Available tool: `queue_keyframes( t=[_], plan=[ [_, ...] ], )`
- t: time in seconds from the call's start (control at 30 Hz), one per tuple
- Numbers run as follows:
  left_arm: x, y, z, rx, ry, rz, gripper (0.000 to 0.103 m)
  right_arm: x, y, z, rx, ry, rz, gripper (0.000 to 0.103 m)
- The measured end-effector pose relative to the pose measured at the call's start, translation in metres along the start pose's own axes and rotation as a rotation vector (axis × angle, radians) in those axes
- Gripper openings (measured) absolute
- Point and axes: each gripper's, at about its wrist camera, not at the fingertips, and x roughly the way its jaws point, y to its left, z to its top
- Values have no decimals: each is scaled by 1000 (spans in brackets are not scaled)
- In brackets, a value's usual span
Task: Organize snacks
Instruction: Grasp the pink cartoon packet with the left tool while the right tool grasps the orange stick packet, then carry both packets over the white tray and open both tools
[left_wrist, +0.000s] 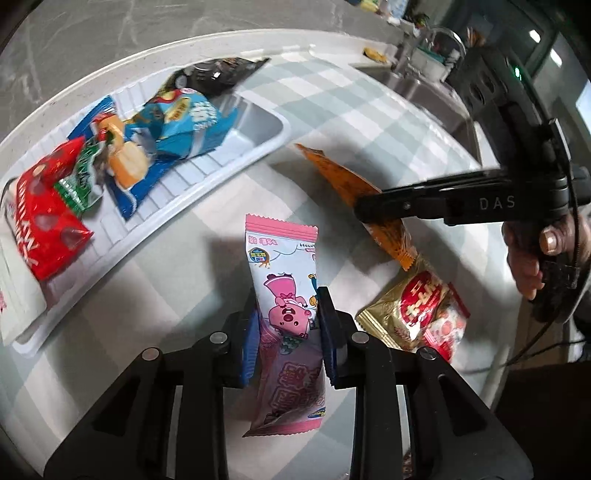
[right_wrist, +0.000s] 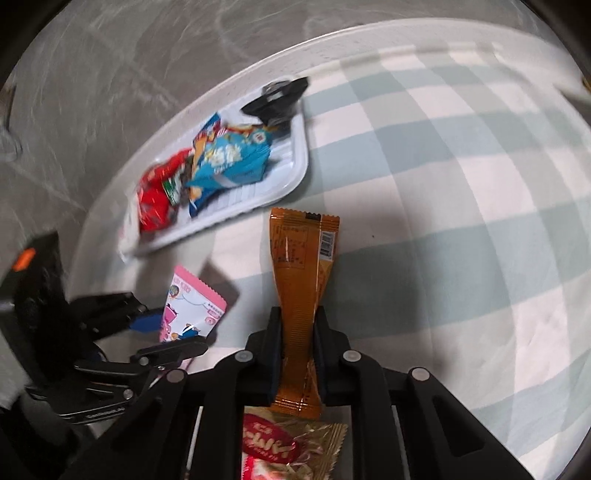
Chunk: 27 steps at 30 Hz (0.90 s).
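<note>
My left gripper is shut on a pink snack packet with a cartoon pig, held above the checked cloth. It also shows in the right wrist view. My right gripper is shut on an orange snack packet, which also shows in the left wrist view. A white tray to the left holds several packets: red, blue, black. A gold and red packet lies on the cloth by the right gripper.
The table has a pale green and white checked cloth and a white rim. A grey floor lies beyond. A sink and a tap stand at the far right. The white tray also shows in the right wrist view.
</note>
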Motion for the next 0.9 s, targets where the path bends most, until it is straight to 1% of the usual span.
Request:
queue_keyframes(
  t=[0.1,0.17,0.3,0.47,0.63,0.9],
  plan=[
    [-12,6,-1,-44,-27,-31,26,-10,-2,1,35,-15,49,16],
    [-20,8,0,-66,-47,-36,26,-16,0,3,50,-24,79,16],
    [-35,16,2,-111,-82,-58,26,-25,7,3,63,-41,117,16],
    [-57,32,8,-177,-129,-72,26,-29,14,14,67,-50,163,16],
    [-76,55,15,-259,-180,-88,26,-29,24,31,57,-59,183,16],
    [-91,90,30,-367,-227,-67,26,-23,46,64,-3,-71,187,16]
  ],
)
